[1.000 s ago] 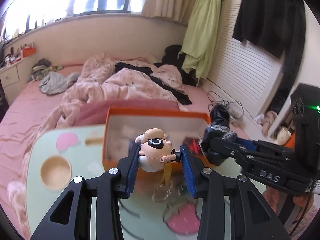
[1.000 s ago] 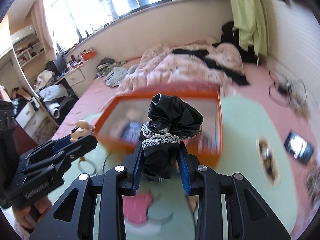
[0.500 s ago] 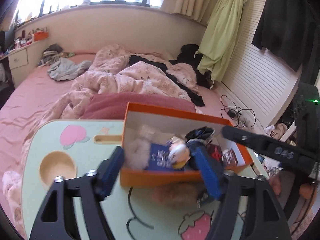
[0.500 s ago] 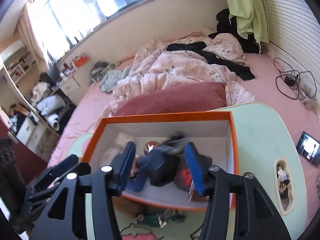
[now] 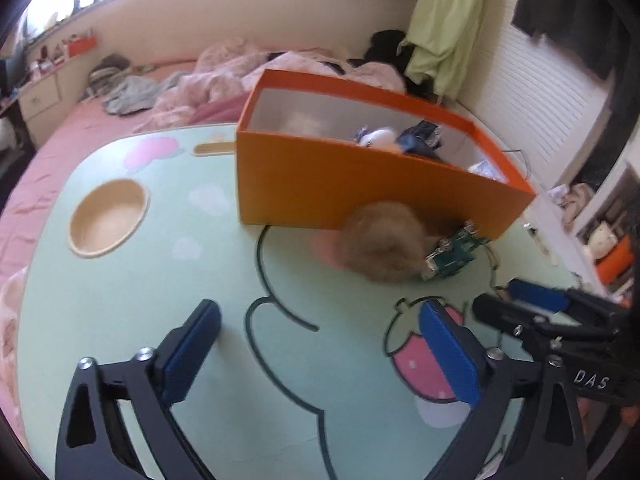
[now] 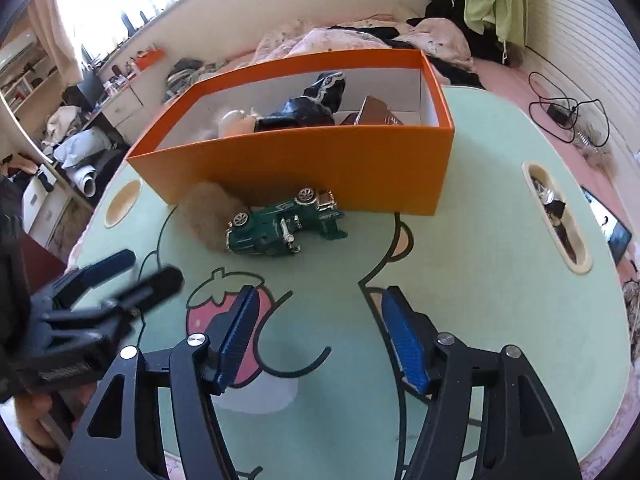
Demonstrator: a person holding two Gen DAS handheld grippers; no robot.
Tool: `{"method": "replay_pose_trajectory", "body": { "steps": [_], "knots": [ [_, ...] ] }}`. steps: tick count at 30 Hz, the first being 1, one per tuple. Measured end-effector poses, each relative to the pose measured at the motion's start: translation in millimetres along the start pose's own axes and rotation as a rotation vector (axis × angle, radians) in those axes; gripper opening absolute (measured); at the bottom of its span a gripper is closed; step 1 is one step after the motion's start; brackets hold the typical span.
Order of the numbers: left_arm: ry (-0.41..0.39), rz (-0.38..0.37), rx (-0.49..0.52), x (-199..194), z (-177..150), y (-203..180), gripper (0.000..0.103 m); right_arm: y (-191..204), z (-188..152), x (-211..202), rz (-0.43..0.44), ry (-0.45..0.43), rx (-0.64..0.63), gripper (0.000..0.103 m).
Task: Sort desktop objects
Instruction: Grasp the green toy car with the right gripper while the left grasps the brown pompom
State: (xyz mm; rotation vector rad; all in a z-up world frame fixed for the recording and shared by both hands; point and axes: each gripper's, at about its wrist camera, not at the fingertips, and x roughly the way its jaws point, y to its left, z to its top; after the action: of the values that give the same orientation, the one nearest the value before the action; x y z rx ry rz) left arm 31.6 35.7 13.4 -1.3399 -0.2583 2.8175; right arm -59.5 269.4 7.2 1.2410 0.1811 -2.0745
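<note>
Orange box [image 6: 304, 160] holds a doll [image 6: 234, 122] and black lace cloth [image 6: 308, 108]; both grippers' fingers are opening, empty.

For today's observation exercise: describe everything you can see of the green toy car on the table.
The green toy car is an old-fashioned model, apparently metal, with glossy dark green body, silver spoked wheels and chrome-like trim. It lies tipped on its side on the pale green table, wheels showing, just in front of the orange box, outside it. A tan fluffy ball presses against one end. No tool touches it.
</note>
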Motion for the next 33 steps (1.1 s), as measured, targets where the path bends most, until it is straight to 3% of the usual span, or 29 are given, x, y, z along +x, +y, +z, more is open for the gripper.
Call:
{"method": "replay_pose_trajectory", "body": {
  "steps": [12,29,32,33],
  "knots": [
    [-0.001,0.003,0.003,-1,-4,2,0.102,8,20,6,0.008,-0.054,-0.073,0.066],
    [-0.002,0.019,0.005,-2,-4,3,0.102,27,26,31,0.007,-0.009,-0.158,0.066],
    [-0.002,0.019,0.005,-2,-4,3,0.102,26,24,29,0.008,-0.02,-0.159,0.052],
    [-0.001,0.021,0.006,-2,-4,2,0.102,25,23,28,0.013,-0.02,-0.157,0.052]
  ]
}}
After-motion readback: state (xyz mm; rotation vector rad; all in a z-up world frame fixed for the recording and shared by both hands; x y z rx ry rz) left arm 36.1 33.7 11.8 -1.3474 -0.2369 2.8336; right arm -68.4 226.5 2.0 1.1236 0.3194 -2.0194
